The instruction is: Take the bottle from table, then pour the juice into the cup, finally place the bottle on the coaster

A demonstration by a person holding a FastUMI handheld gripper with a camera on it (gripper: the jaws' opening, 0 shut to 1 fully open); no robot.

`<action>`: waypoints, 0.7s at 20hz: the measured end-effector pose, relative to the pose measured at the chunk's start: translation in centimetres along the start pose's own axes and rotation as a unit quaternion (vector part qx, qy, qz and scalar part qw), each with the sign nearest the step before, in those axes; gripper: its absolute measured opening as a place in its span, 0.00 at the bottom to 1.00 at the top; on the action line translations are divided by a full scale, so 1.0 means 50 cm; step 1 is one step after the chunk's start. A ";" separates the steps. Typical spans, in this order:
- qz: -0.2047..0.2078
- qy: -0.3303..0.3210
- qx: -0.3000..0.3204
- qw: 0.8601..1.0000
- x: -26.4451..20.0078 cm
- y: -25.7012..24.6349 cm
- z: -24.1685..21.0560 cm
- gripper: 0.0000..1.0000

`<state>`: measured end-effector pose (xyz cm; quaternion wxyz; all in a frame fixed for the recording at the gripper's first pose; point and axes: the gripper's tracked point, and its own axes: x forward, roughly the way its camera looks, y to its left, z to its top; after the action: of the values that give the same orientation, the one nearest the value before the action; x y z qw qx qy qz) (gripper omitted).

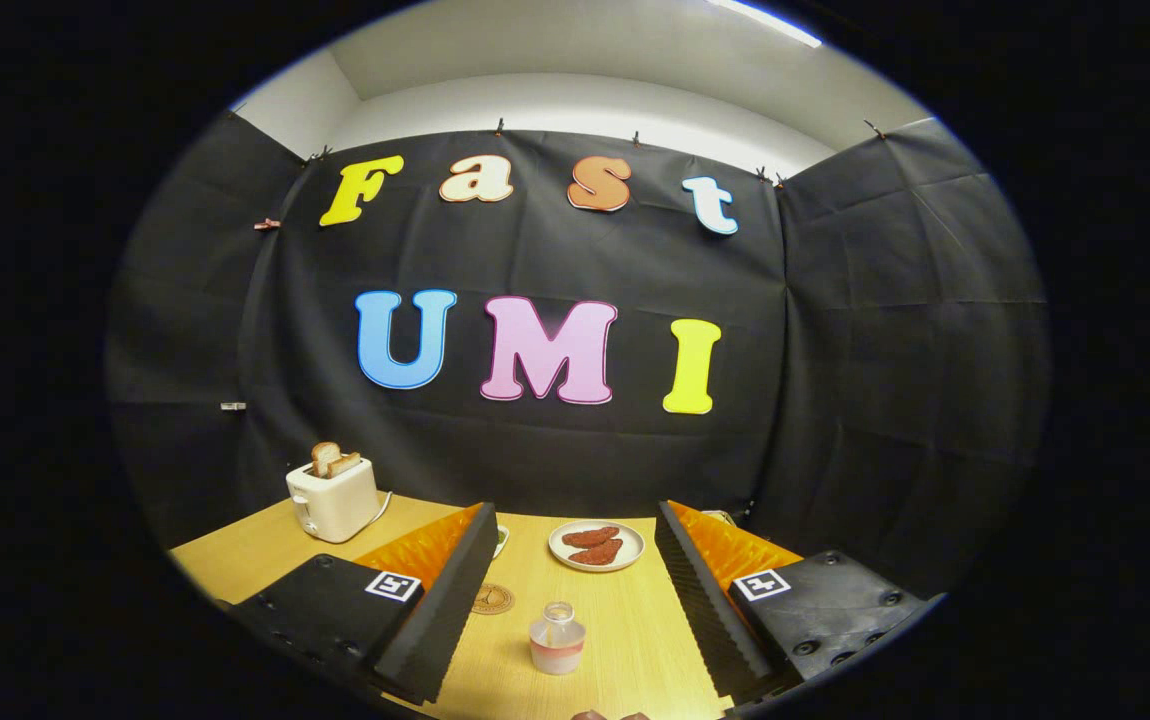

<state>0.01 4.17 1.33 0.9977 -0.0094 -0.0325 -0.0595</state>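
You will find no legible word, brand or number on the table (625, 620). The gripper (572, 512), fingers spread apart, carries two square coded markers: one (393, 586) at 10 o'clock of the bottle (556, 640), one (760, 583) at 2 o'clock. The coaster (492, 599) emblem is too small to read.

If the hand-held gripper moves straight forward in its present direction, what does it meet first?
Probably the small clear bottle with red juice, standing on the wooden table between the open fingers of the hand-held gripper. The white plate of reddish pieces lies beyond it, though depth is uncertain.
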 end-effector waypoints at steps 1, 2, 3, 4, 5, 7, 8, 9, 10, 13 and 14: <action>0.000 0.001 0.000 1.000 -0.004 0.010 -0.003 0.97; -0.001 0.005 0.000 1.000 -0.009 0.017 -0.007 0.97; -0.003 0.006 -0.002 1.000 -0.012 0.021 -0.009 0.97; -0.005 0.006 -0.002 1.000 -0.014 0.024 -0.008 0.97; -0.006 0.007 -0.002 1.000 -0.014 0.027 -0.008 0.97; -0.008 0.011 0.001 1.000 -0.012 0.031 -0.015 0.97; -0.008 0.013 0.005 1.000 -0.011 0.033 -0.019 0.97; -0.008 0.014 0.009 1.000 -0.009 0.036 -0.022 0.97; -0.007 0.016 0.012 1.000 -0.005 0.037 -0.025 0.97; -0.003 0.018 0.010 1.000 0.001 0.037 -0.040 0.97; -0.001 0.021 0.010 1.000 0.004 0.035 -0.048 0.97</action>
<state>0.55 5.85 -1.05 0.9981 0.0019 -0.0121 -0.0601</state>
